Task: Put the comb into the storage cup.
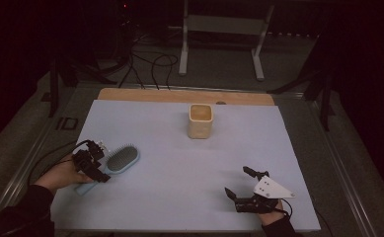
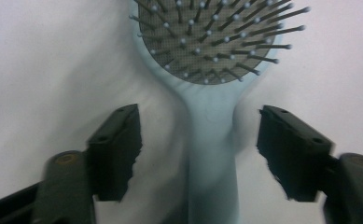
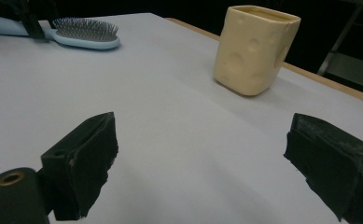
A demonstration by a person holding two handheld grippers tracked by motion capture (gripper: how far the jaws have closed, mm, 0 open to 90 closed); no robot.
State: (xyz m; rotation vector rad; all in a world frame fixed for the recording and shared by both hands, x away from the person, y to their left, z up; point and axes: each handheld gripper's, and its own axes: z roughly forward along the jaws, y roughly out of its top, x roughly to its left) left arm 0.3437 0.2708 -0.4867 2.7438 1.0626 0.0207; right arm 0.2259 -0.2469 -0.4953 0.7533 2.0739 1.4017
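Observation:
A light blue hairbrush [image 1: 122,159] lies bristles up on the pale mat at the left, its handle pointing toward the person. My left gripper [image 1: 100,165] is down over that handle. In the left gripper view the handle [image 2: 212,154] runs between the two black jaws of the left gripper [image 2: 198,114], with a gap of mat on each side, so the pads do not touch it. My right gripper [image 1: 237,180] rests near the front right of the mat, jaws wide apart with nothing between them [image 3: 202,126]. From there the hairbrush [image 3: 83,32] shows far off.
A cream square cup [image 1: 200,121] stands upright at the back middle of the mat [image 1: 179,163], also seen as the cup [image 3: 256,49] ahead of my right gripper. A wooden table edge [image 1: 145,95] runs behind the mat. Cables and a metal stand lie on the floor beyond.

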